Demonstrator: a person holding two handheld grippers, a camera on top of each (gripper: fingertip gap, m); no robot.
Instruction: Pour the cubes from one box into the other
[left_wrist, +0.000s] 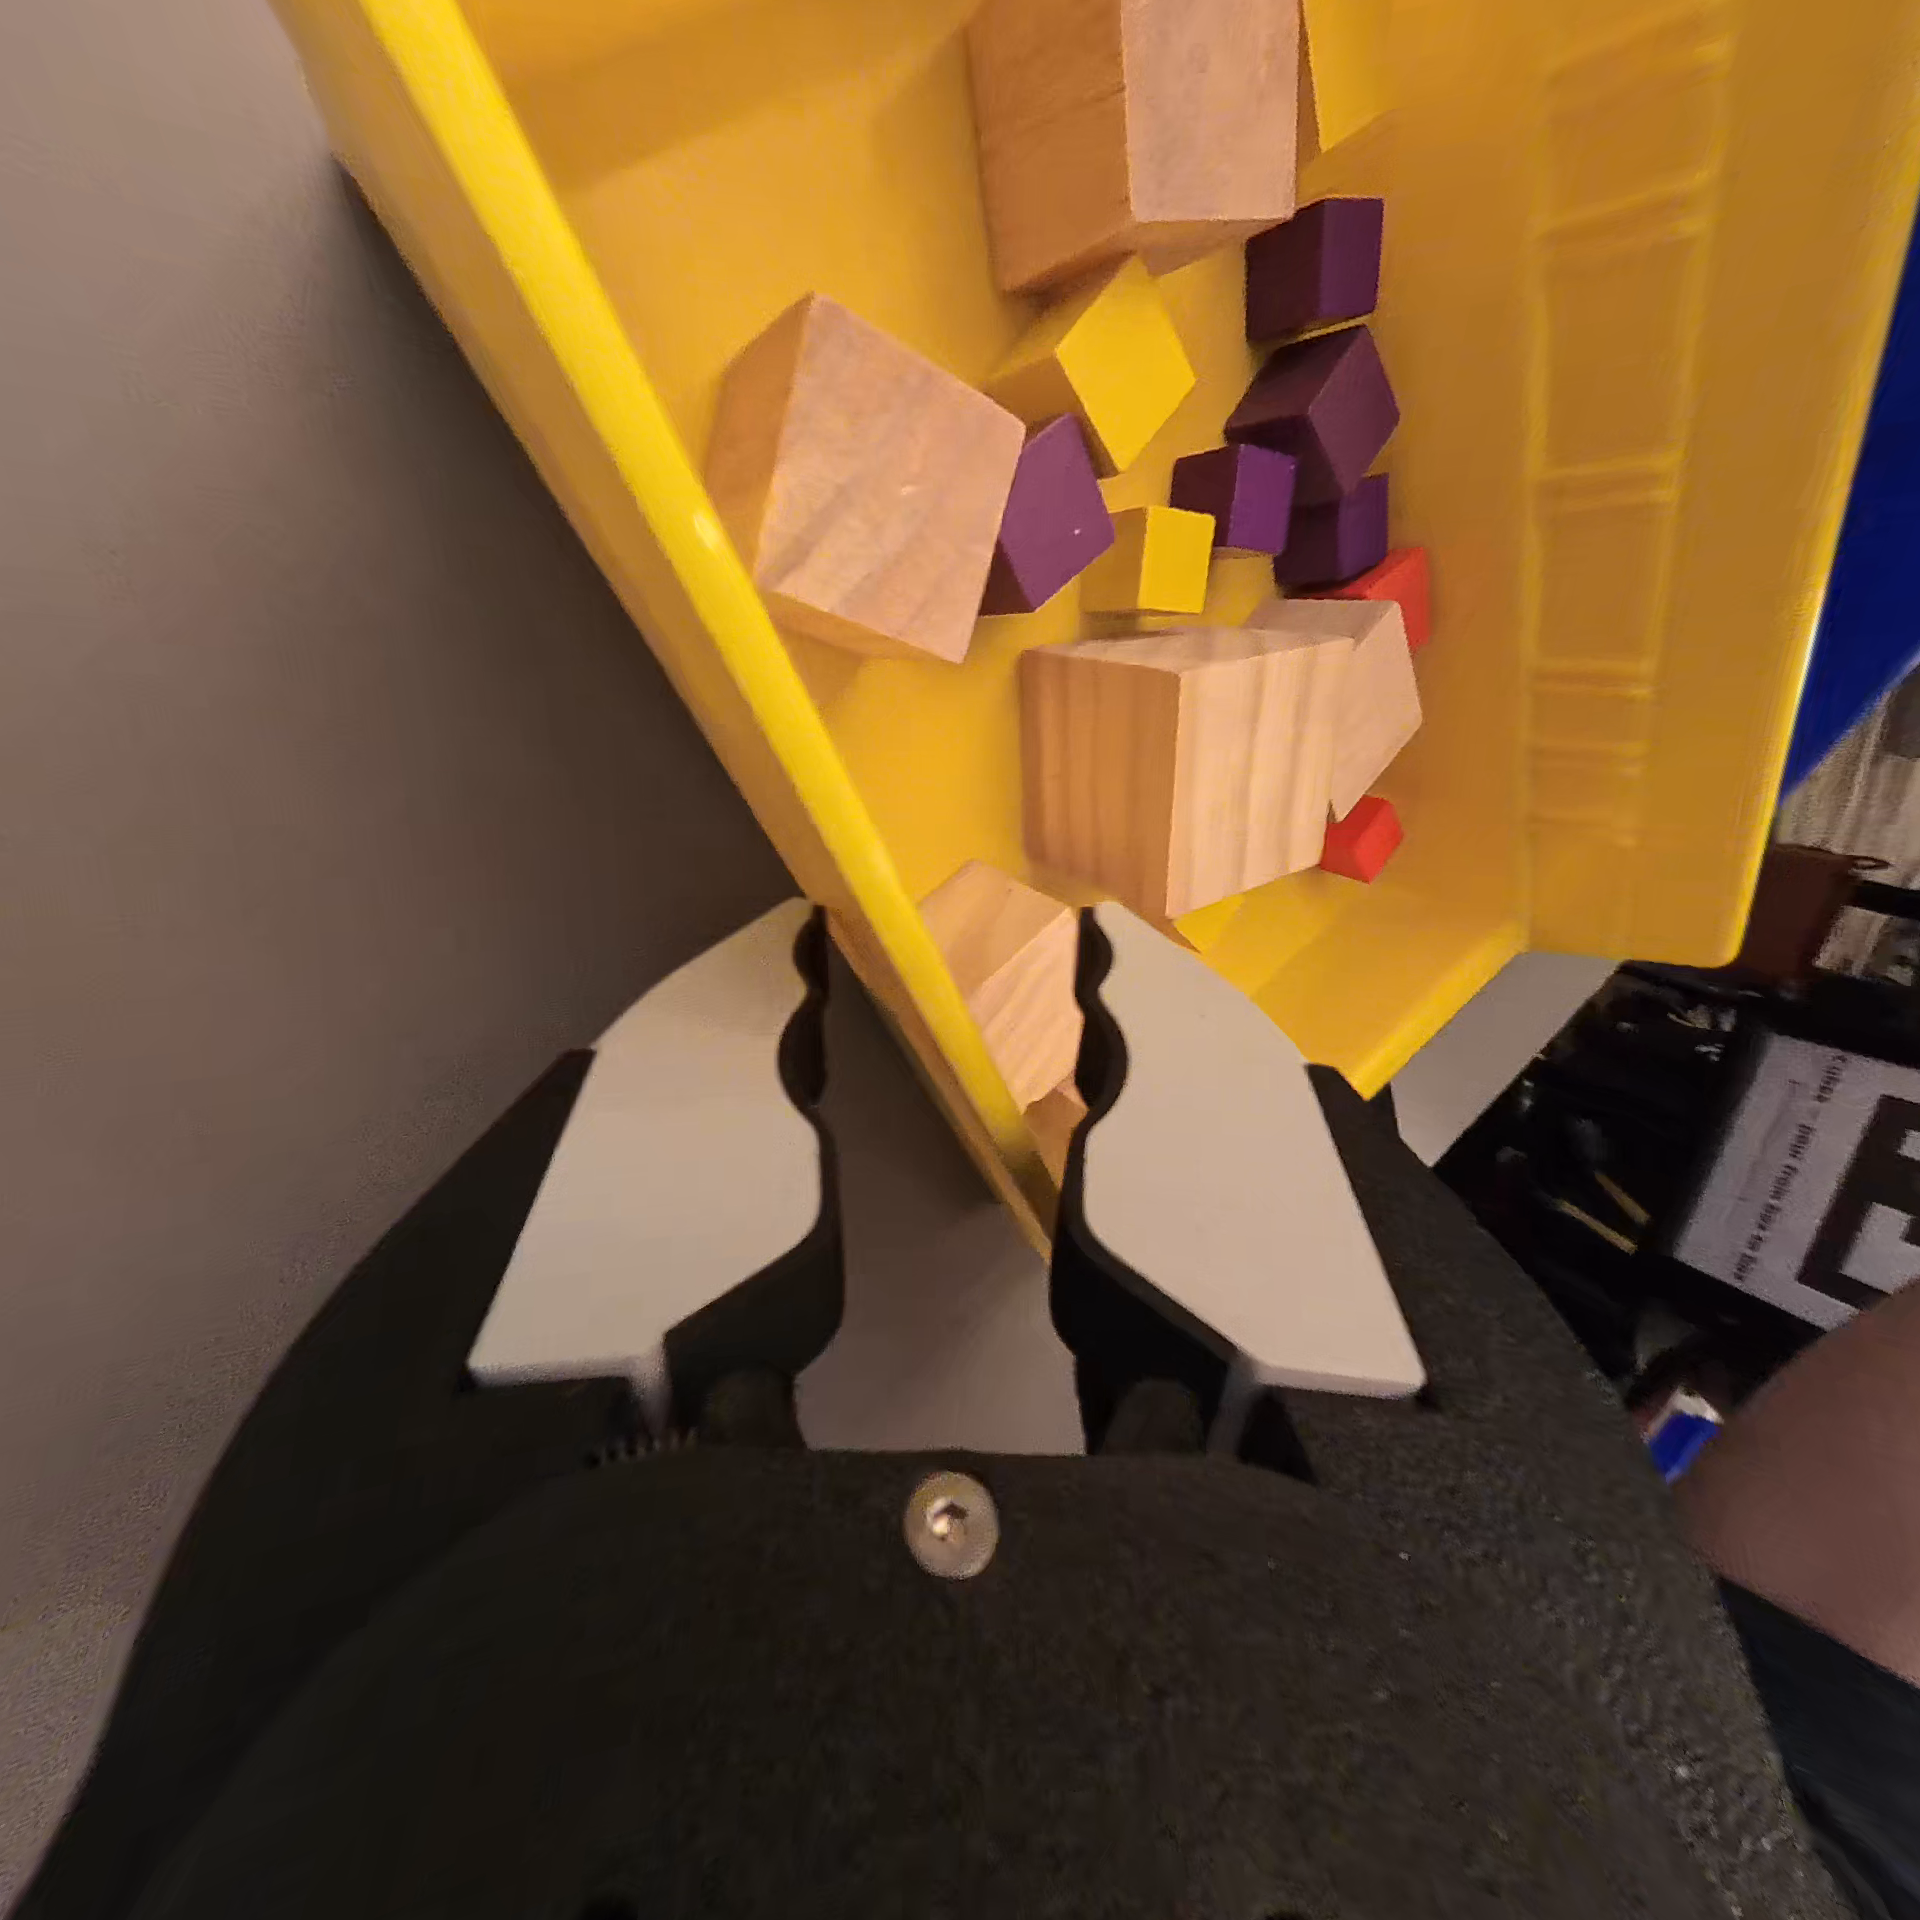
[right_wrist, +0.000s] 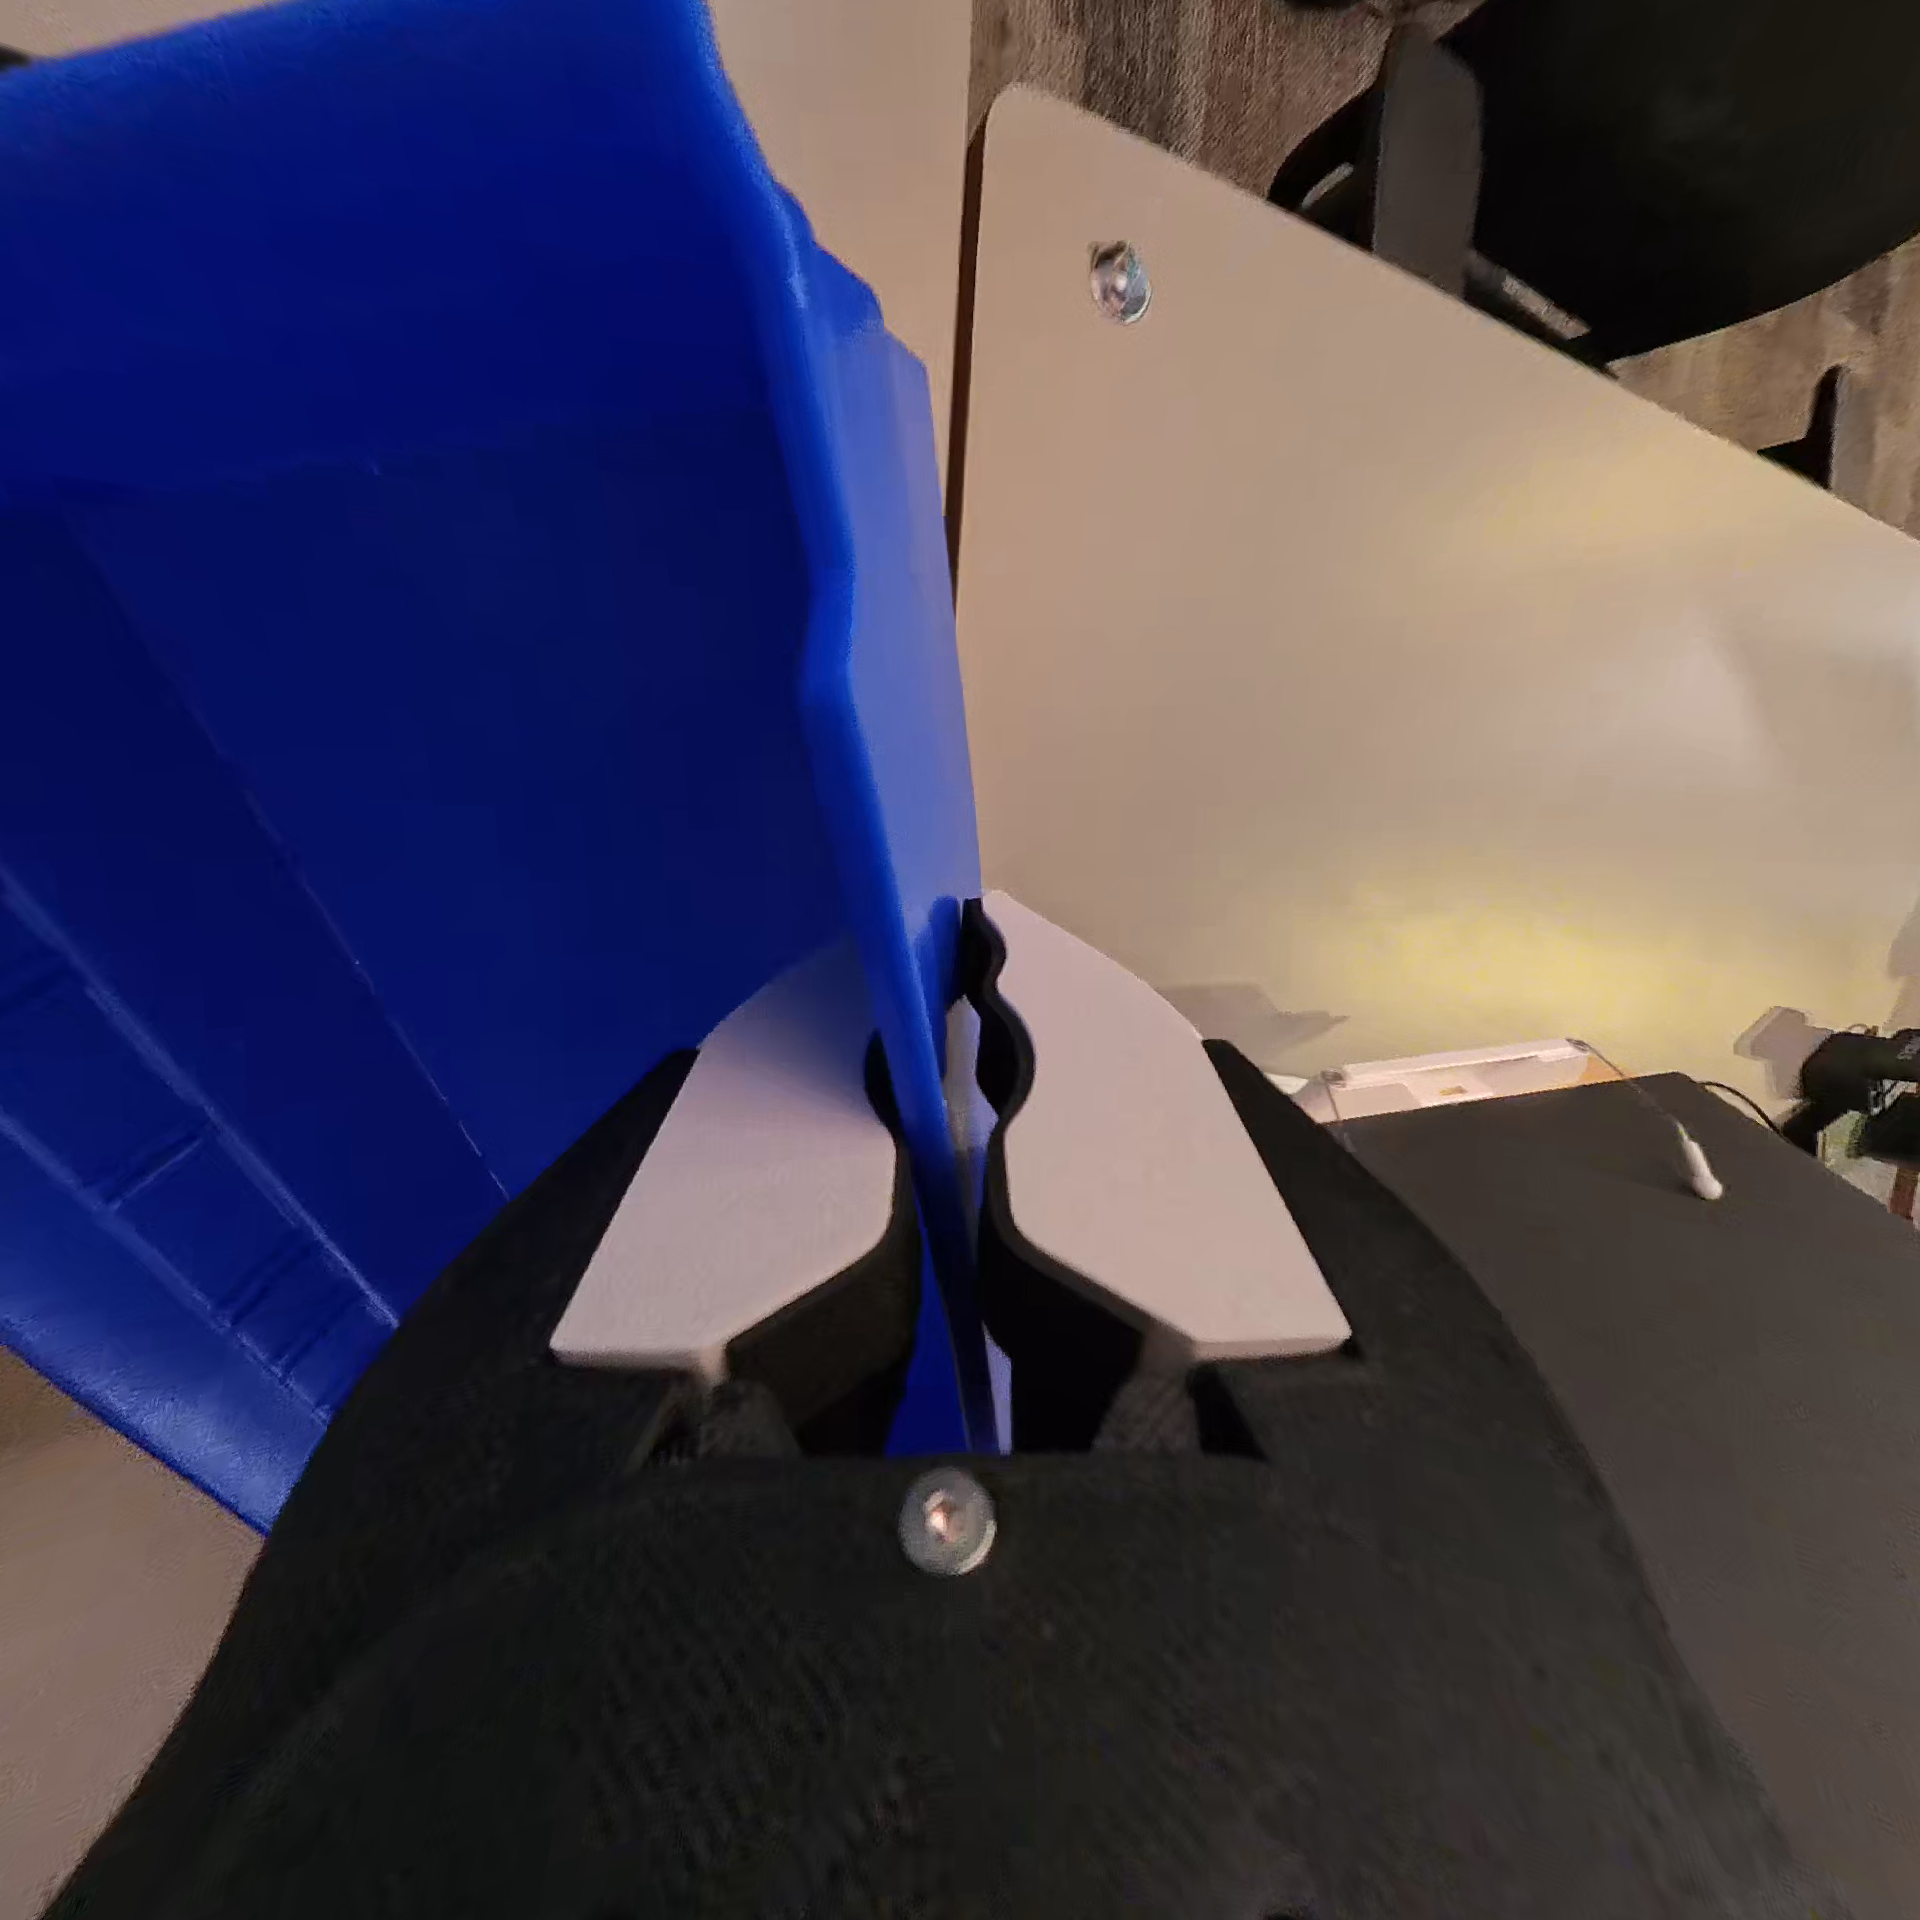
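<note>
My left gripper (left_wrist: 948, 935) is shut on the side wall of a yellow box (left_wrist: 665, 488), which is tilted steeply. Inside it lie several cubes: large plain wooden ones (left_wrist: 1174, 758), small purple ones (left_wrist: 1314, 405), small yellow ones (left_wrist: 1127, 358) and small red ones (left_wrist: 1361, 836). A strip of the blue box (left_wrist: 1860, 582) shows past the yellow box's far edge. My right gripper (right_wrist: 951, 945) is shut on the side wall of the blue box (right_wrist: 416, 623), held tilted; the part of its inside that shows holds no cubes.
A grey wall (left_wrist: 208, 623) is left of the yellow box. A beige partition panel (right_wrist: 1351, 623) with a bolt stands behind the blue box. A black mat (right_wrist: 1662, 1299) covers the desk at right. A person's arm (left_wrist: 1829, 1475) is at lower right, near a printed marker sheet (left_wrist: 1818, 1195).
</note>
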